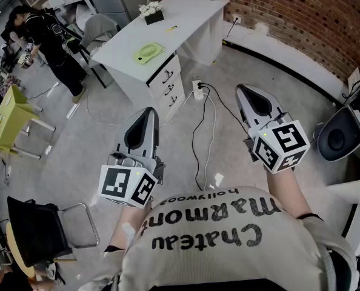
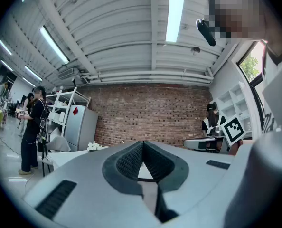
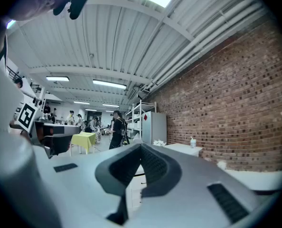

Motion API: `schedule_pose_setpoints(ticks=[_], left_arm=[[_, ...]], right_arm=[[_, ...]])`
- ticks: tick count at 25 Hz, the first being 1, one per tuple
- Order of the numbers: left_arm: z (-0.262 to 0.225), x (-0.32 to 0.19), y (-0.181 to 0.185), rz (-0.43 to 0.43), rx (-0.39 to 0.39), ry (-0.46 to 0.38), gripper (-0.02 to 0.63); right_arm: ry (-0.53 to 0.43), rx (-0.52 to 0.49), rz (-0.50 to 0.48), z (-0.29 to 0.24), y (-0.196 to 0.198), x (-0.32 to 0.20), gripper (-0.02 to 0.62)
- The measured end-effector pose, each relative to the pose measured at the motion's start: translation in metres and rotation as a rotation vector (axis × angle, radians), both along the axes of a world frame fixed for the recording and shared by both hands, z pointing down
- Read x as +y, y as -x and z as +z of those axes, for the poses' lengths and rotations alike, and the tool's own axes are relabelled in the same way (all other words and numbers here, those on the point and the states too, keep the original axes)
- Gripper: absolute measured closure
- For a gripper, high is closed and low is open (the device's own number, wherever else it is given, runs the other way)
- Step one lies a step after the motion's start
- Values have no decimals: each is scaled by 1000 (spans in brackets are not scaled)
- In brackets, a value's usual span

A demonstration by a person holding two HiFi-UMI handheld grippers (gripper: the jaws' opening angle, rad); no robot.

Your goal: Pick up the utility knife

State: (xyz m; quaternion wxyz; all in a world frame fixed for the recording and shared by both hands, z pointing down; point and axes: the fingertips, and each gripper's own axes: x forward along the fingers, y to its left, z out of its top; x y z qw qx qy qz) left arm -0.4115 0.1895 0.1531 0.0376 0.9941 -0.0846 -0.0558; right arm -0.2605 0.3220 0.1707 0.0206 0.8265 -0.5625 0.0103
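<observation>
Grippers: two, left gripper (image 1: 150,111) and right gripper (image 1: 241,89), both pinched shut, empty. One white desk (image 1: 189,10) ahead carries one green tray (image 1: 148,52) and, mid-tabletop, one small yellow thing (image 1: 171,27) (maybe the utility knife). Cables (image 1: 197,132) lie between.

Place: we take this for an open workshop-lab with office furniture.
Walls: we see a bare brick wall (image 1: 277,17) along the far right.
Ceiling: we see ribbed panels and strip lights (image 2: 175,8).
Furniture: we see a white desk (image 1: 180,17), far metal shelving (image 2: 65,106) and a yellow table (image 1: 10,117) on the left.
Floor: we see a grey concrete floor (image 1: 77,156).
</observation>
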Motion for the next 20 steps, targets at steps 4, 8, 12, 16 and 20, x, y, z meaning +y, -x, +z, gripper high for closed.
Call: schedule_pose_setpoints(ticks=[4,8,12,16,20], left_arm=[[3,-20,8,-4,7,-16,604],[14,-41,11,16,9,-6,604],[32,-53,4,52,-7,5,604],[47,-67,-13,85,-24,40,604],[53,-81,-41,109,-43,55,604]], right_arm=[[-9,17,10,1,3,-18,592],[-16,16,22,10,9,-36,592],[-32,-30,64,30,7,-41,592],[-22,-99,85,50,-10,-53,592],[4,-108,77,56,-35,-73,592]])
